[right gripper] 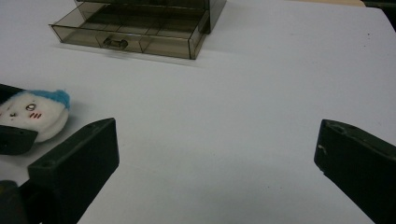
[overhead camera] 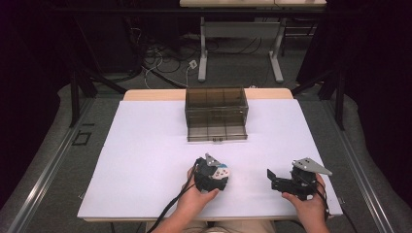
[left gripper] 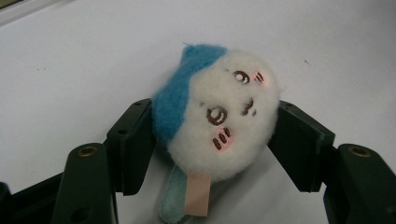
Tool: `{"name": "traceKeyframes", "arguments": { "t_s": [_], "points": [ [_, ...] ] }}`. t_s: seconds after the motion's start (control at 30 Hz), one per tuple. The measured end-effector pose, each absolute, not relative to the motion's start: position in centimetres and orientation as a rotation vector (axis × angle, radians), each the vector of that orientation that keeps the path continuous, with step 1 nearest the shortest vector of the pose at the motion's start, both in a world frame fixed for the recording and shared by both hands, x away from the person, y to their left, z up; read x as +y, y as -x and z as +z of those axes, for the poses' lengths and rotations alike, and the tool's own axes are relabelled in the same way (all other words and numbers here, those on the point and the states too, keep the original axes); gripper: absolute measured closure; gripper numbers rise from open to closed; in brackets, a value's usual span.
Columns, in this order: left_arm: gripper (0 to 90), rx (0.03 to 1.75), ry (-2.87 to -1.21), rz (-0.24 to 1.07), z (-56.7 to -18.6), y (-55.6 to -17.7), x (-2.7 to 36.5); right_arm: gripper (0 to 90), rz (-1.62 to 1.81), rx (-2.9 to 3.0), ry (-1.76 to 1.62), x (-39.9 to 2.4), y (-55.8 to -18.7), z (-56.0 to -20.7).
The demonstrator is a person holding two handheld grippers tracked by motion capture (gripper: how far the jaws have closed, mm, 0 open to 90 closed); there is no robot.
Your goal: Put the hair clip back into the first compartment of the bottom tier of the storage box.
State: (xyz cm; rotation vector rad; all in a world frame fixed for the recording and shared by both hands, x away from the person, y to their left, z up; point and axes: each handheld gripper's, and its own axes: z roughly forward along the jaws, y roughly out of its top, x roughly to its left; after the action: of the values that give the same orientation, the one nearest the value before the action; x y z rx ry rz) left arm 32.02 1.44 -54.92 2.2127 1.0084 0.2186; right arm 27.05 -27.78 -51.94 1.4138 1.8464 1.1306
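Plush toy [left gripper: 219, 114] — round white face w/ blue ear patch, pink cheeks, brown stitched eyes, pink and pale-green tag underneath — lies on the white table [overhead camera: 145, 145], near the front edge. Left gripper [left gripper: 215, 135] is clamped on its sides. Right gripper [right gripper: 215, 158] sits spread wide w/ nothing between. Smoky plastic drawer box [overhead camera: 216, 114] stands well apart at the far side — lower drawer pulled out.

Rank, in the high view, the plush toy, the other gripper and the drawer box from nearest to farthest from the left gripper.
1. Round white-and-blue plush toy: clamped in the left gripper.
2. Black right gripper: to its right, jaws open.
3. Smoky transparent plastic drawer box: at the table's far side.
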Motion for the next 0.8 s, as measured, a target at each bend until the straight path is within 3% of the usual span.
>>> {"name": "traceKeyframes", "arguments": {
  "t_s": [0.8],
  "points": [
    [35.1, 1.018, -2.199, 0.223, -53.3, -32.8, 2.0, 0.0, 1.136, 1.822, -1.41, -27.7, -27.1, -52.1]
  ]
}}
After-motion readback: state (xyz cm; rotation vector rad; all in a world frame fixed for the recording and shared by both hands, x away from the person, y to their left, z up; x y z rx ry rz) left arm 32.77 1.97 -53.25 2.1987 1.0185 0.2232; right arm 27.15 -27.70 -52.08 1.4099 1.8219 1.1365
